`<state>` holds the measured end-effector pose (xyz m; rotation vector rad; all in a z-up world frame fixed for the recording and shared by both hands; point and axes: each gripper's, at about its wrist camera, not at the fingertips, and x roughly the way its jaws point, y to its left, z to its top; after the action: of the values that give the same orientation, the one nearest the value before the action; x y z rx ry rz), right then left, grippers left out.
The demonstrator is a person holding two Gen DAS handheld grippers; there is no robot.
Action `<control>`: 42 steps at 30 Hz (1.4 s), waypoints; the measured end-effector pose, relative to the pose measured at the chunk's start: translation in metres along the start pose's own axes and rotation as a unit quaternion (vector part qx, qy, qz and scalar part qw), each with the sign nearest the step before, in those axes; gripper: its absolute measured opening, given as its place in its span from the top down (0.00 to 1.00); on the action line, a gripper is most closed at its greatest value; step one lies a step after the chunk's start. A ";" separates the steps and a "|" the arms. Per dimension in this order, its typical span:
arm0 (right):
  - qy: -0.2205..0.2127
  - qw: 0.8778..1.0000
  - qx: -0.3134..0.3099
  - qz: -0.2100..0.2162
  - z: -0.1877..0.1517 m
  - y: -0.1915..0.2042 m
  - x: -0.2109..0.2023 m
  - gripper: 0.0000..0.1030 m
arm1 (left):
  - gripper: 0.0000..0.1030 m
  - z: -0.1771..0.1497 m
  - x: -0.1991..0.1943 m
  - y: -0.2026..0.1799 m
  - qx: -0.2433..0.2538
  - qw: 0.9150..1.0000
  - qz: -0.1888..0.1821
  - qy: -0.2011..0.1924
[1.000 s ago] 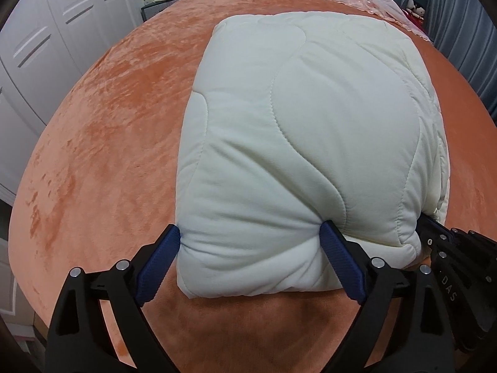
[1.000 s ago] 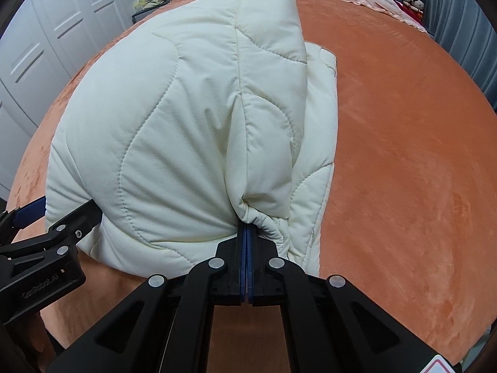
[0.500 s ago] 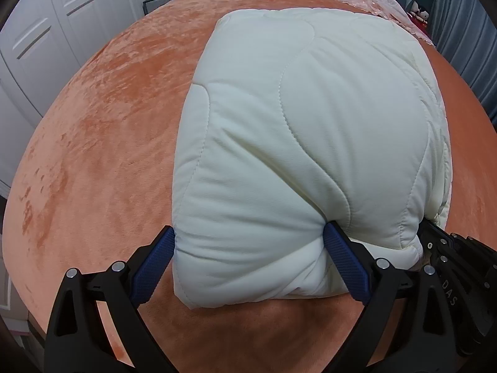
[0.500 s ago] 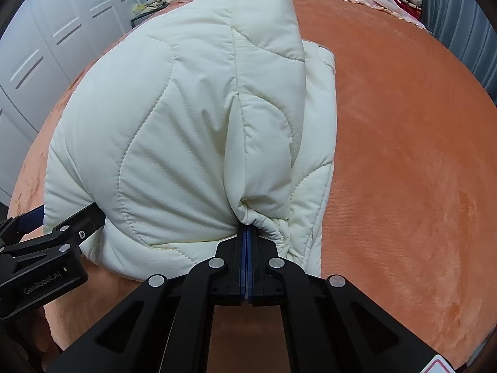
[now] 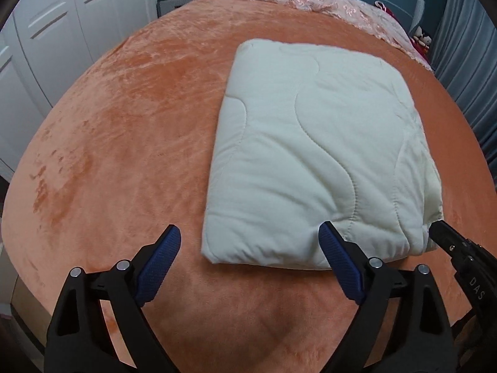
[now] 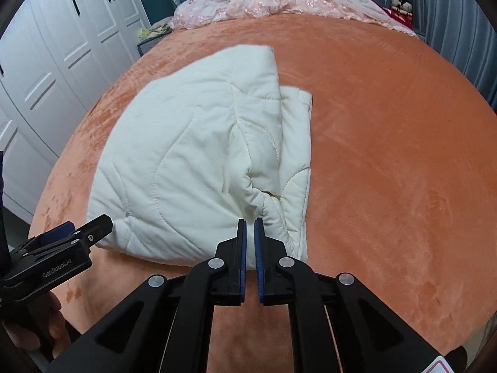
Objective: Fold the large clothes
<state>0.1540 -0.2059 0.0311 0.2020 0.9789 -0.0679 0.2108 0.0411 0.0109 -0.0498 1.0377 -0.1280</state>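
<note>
On the left, we are holding our left claw (image 5: 248,248) wide, its jaws closing slightly on nothing, clear of the one folded quilted jacket (image 5: 316,155) lying mid-bed (image 5: 124,124). On the right, our right claw (image 6: 250,228) is opening, releasing the jacket's bunched edge, so both claws are letting the fold settle.

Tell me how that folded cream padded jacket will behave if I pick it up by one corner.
The cream padded jacket looks puffy and quilted, so it is probably light for its bulk. It is soft, with loose layers showing at its edge, so lifted by one corner it would likely sag and unfold.
</note>
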 end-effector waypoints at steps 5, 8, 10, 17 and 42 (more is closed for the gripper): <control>-0.007 1.000 -0.002 -0.023 0.019 -0.003 -0.005 0.93 | 0.15 0.021 -0.026 0.003 -0.003 0.999 0.034 -0.037; 0.020 0.999 0.004 -0.045 0.018 -0.007 0.022 0.93 | 0.15 0.031 -0.011 -0.003 0.018 0.998 0.053 -0.032; 0.044 0.998 0.004 -0.045 0.014 -0.012 0.044 0.93 | 0.16 0.034 0.009 -0.007 0.033 0.998 0.058 -0.011; 0.056 0.997 -0.009 -0.048 0.013 -0.010 0.040 0.92 | 0.17 0.032 0.027 -0.012 0.045 0.997 0.066 0.008; 0.013 0.999 0.038 0.012 0.153 0.005 0.091 0.91 | 0.17 0.151 0.066 -0.037 0.019 0.999 0.042 -0.024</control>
<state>0.3301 -0.2283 0.0391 0.2839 0.9997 -0.0811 0.3712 -0.0074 0.0353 0.0253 0.9871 -0.0706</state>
